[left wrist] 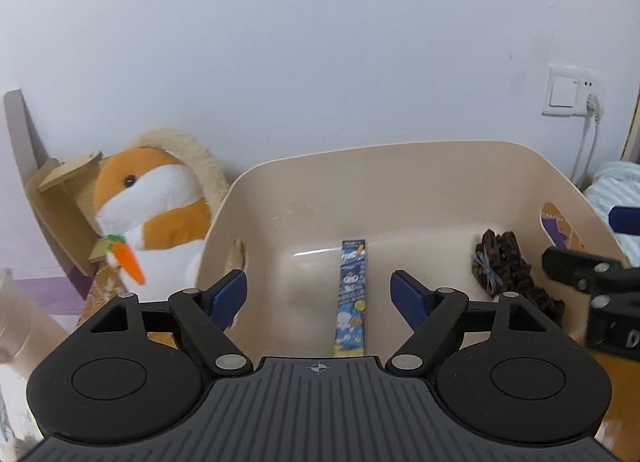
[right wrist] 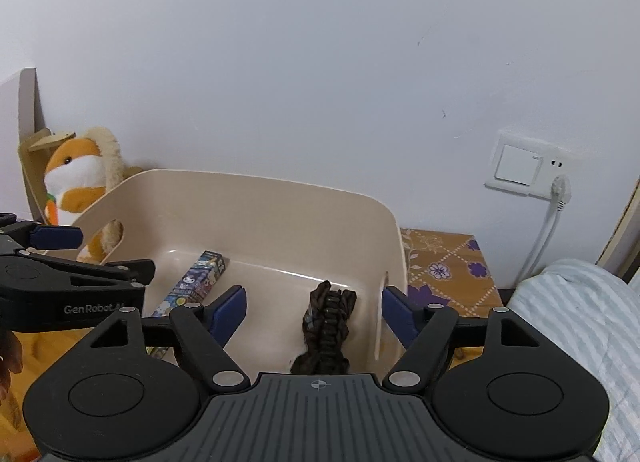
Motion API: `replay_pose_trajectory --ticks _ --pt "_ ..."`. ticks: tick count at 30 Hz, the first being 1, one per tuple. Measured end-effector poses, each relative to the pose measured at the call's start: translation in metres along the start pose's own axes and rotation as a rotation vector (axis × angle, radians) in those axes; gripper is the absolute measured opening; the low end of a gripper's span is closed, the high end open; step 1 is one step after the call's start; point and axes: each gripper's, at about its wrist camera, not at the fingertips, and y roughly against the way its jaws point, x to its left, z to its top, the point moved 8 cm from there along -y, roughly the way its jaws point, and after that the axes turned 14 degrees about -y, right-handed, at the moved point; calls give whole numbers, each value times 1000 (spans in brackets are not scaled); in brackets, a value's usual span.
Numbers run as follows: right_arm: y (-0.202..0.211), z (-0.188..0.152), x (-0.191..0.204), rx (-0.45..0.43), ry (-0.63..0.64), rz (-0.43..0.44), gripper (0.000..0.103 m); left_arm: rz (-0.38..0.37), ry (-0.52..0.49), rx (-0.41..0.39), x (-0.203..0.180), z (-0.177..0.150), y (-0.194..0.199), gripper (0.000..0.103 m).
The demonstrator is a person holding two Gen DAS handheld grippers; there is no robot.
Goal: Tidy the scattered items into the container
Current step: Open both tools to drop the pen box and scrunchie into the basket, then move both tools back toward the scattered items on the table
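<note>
2 items are lying inside the beige container (left wrist: 400, 189): the cartoon-printed box (left wrist: 352, 298) at 12 o'clock from the left claw (left wrist: 319, 294), and the dark braided bundle (right wrist: 326, 322) at 12 o'clock from the right claw (right wrist: 312, 312). No loose item is being seen on the worktop (right wrist: 448, 266), so tidying is judged nearly complete. Both claws are being held spread apart, empty, above the container's near rim.
</note>
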Motion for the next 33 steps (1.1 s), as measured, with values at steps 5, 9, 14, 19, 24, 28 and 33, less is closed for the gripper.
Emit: replay_pose_trajectory --ticks 5,9,14,19,24,28,33 --pt "29 -8 -4 -48 14 -7 78 0 -22 -26 -2 -14 34 82" --pt "51 -17 -1 -77 24 12 87 16 -34 -48 -3 -27 58 83" --pt "77 -33 3 -94 41 44 88 7 -37 -68 -8 -44 84 84" --pt "100 -50 9 -111 63 68 96 31 -21 -91 -11 -62 106 84" --pt "118 -75 13 -93 86 98 96 51 20 -119 -15 -79 130 84" --pt "132 -91 8 -103 92 91 97 79 -13 -160 -22 -90 150 84" --pt "145 -114 -9 -82 50 100 98 73 -21 -182 -30 -109 166 84"
